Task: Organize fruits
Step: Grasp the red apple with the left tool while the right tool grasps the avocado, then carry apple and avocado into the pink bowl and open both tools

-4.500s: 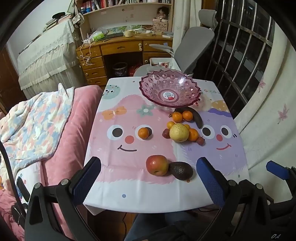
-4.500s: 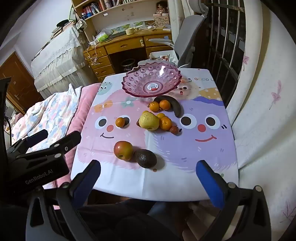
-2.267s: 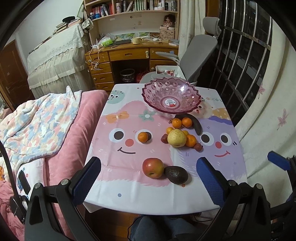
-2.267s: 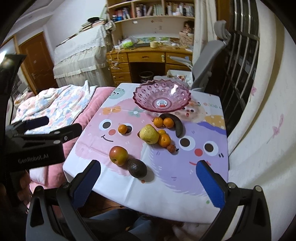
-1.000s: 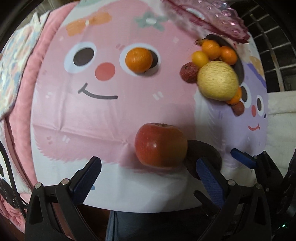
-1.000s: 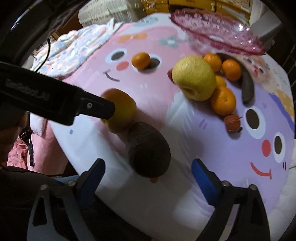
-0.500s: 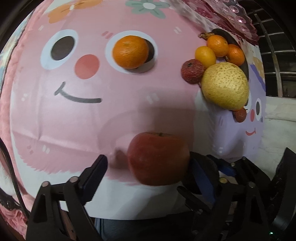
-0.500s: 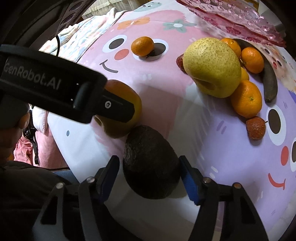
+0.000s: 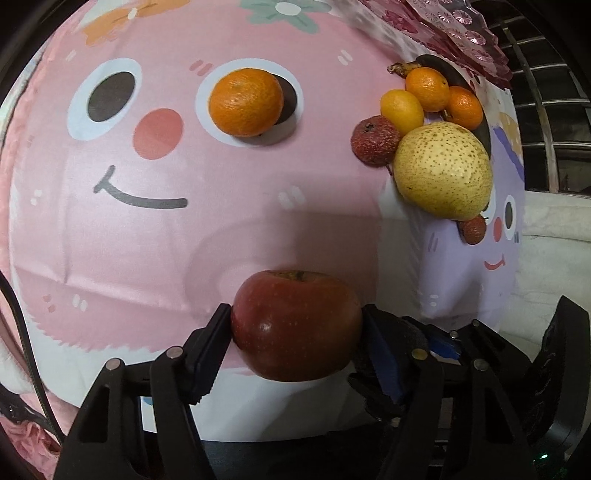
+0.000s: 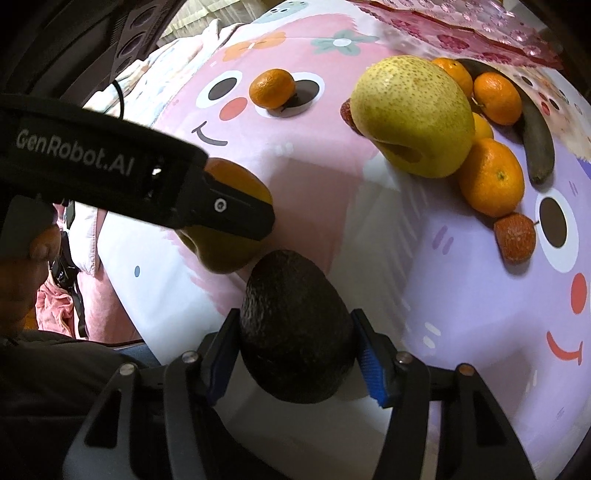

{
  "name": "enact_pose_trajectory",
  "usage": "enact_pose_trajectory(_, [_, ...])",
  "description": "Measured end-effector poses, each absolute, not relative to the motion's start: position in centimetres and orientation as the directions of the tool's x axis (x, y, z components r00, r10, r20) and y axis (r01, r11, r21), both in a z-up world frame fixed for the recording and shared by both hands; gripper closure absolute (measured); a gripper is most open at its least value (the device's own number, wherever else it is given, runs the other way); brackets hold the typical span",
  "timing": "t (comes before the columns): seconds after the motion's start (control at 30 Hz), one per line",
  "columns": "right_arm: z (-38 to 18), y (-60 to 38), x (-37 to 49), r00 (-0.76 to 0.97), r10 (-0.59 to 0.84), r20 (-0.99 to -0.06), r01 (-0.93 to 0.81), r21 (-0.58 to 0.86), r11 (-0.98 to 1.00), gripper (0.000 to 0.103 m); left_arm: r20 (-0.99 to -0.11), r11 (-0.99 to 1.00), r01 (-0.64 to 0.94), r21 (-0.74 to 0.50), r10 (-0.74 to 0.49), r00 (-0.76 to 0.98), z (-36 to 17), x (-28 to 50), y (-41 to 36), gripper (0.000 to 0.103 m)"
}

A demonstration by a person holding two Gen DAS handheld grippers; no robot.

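My left gripper [image 9: 295, 347] is shut on a red apple [image 9: 295, 325] at the near edge of the table; its jaws press both sides. My right gripper [image 10: 295, 350] is shut on a dark avocado [image 10: 295, 325] just right of the apple [image 10: 229, 254], which the left gripper [image 10: 236, 218] partly hides. A lone orange [image 9: 245, 101] lies farther back. A yellow pear [image 9: 443, 170] sits among small oranges [image 9: 428, 88], red lychees [image 9: 373, 142] and a dark banana [image 10: 537, 140]. The pink glass bowl [image 9: 454, 26] stands at the back.
The cartoon-face tablecloth [image 9: 147, 240] covers the table; its near edge drops off just under both grippers. A pink blanket [image 10: 59, 299] lies to the left. A window grille [image 9: 546, 92] is at the far right.
Both grippers came down from above the table to its near edge. The left jaws closed on the apple and the right jaws closed on the avocado.
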State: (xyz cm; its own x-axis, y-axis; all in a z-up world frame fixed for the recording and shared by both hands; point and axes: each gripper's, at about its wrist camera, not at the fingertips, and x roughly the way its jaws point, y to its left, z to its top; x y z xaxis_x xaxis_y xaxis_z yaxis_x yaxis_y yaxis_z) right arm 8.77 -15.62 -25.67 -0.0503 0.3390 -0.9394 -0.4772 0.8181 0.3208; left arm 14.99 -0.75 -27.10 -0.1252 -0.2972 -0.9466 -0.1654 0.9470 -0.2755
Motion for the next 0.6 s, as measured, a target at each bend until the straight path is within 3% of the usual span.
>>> enact_pose_trajectory(0.3, [-23.1,-17.3,9.3,0.027,0.356,-0.934,-0.446,0.307,0.841,0.045,-0.964,0.958,-0.15,-0.245,-0.257,-0.071,-23.8,15.5,0.2,0.035])
enact_pose_trajectory(0.6, [-16.6,-21.1,13.0,0.171,0.363,-0.916,-0.407,0.27,0.873,0.045,-0.97,0.97,-0.041,-0.238,-0.236,0.057,-15.7,18.4,-0.4,0.035])
